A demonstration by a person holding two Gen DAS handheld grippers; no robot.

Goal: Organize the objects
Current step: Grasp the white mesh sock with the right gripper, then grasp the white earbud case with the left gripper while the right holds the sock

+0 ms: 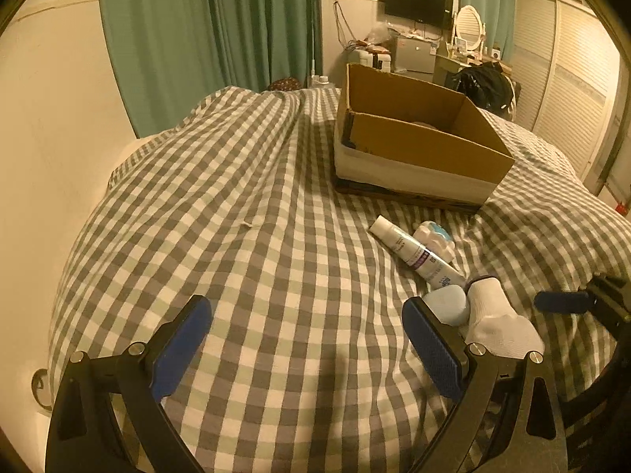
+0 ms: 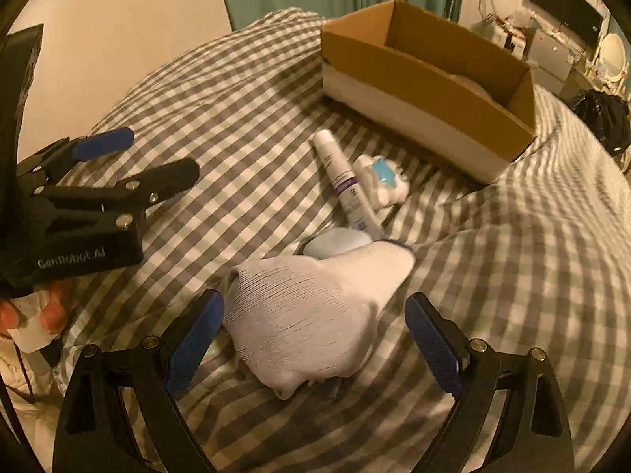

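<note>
A white sock (image 2: 311, 315) lies bunched on the checked bedspread, between the open fingers of my right gripper (image 2: 315, 339). Beyond it lie a pale blue oval case (image 2: 335, 242), a white tube (image 2: 347, 185) and a small white-and-blue packet (image 2: 382, 179). In the left wrist view the sock (image 1: 497, 323), case (image 1: 447, 305), tube (image 1: 414, 252) and packet (image 1: 434, 236) sit right of my left gripper (image 1: 307, 339), which is open and empty above the bedspread. An open cardboard box (image 1: 418, 146) stands behind; it also shows in the right wrist view (image 2: 426, 82).
The bed (image 1: 256, 216) has a wall on its left and green curtains (image 1: 205, 31) behind. A dresser, a fridge and a black bag (image 1: 485, 82) stand far right. My left gripper (image 2: 130, 161) appears at left in the right wrist view.
</note>
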